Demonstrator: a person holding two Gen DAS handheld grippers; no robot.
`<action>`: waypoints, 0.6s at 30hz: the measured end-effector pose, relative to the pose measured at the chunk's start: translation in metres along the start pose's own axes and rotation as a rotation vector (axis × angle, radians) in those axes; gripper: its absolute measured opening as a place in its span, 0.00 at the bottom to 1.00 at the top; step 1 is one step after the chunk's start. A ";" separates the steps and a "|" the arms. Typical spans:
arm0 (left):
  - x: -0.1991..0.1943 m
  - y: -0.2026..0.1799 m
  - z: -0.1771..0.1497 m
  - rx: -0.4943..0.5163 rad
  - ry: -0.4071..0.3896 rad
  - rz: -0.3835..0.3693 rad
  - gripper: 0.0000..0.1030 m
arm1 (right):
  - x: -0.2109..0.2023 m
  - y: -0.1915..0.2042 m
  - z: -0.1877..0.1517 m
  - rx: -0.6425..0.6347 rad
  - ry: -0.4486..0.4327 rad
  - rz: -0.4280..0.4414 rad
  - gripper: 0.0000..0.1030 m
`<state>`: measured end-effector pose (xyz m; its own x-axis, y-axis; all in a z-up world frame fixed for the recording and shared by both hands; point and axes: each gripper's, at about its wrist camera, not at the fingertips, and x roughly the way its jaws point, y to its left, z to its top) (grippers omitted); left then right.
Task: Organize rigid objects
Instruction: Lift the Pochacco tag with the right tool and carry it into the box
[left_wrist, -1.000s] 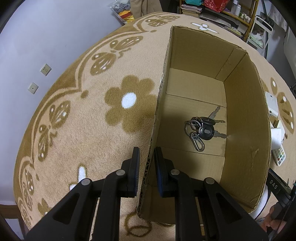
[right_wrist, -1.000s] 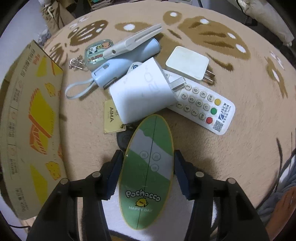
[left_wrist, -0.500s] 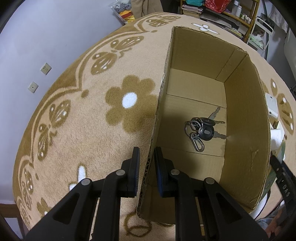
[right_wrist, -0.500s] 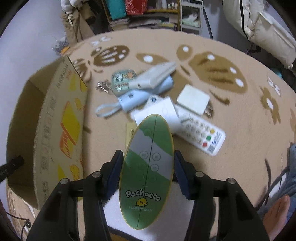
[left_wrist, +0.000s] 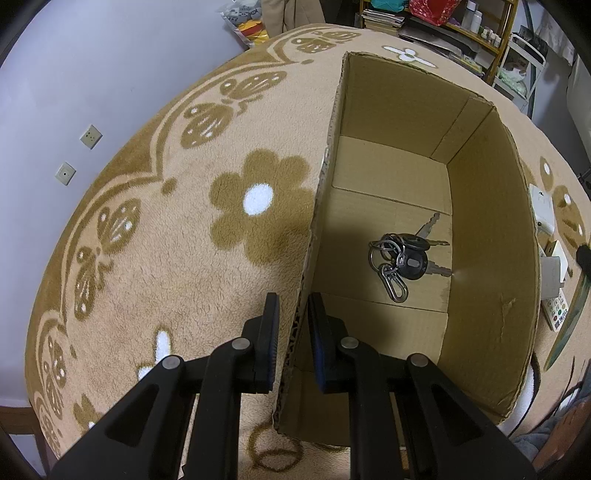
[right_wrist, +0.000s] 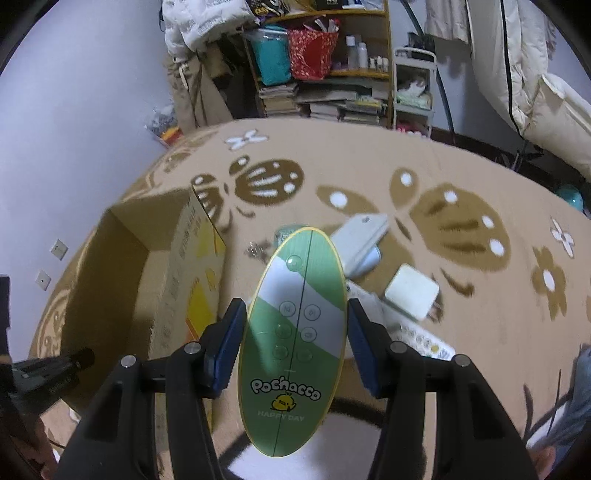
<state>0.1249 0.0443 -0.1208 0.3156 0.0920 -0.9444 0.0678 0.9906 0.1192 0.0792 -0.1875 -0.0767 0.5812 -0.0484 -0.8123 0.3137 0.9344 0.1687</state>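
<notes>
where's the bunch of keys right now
In the left wrist view, the bunch of keys lies on the floor of the open cardboard box, right of the wall the left gripper pinches.

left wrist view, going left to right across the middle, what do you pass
wall sockets → brown flower on the rug → near wall of the cardboard box, pinched by the left gripper → bunch of keys → far wall of the box → white charger
</notes>
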 end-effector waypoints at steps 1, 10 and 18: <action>0.000 0.000 0.000 -0.001 0.000 -0.001 0.15 | 0.000 0.001 0.002 -0.003 -0.004 0.002 0.57; 0.001 0.000 0.001 -0.001 0.003 -0.003 0.15 | -0.020 0.032 0.037 -0.098 -0.083 0.079 0.57; 0.002 0.002 0.001 -0.008 0.004 -0.016 0.15 | -0.040 0.079 0.061 -0.200 -0.145 0.157 0.57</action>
<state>0.1265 0.0464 -0.1221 0.3111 0.0769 -0.9473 0.0651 0.9927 0.1020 0.1260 -0.1332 0.0029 0.7167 0.0658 -0.6943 0.0655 0.9848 0.1610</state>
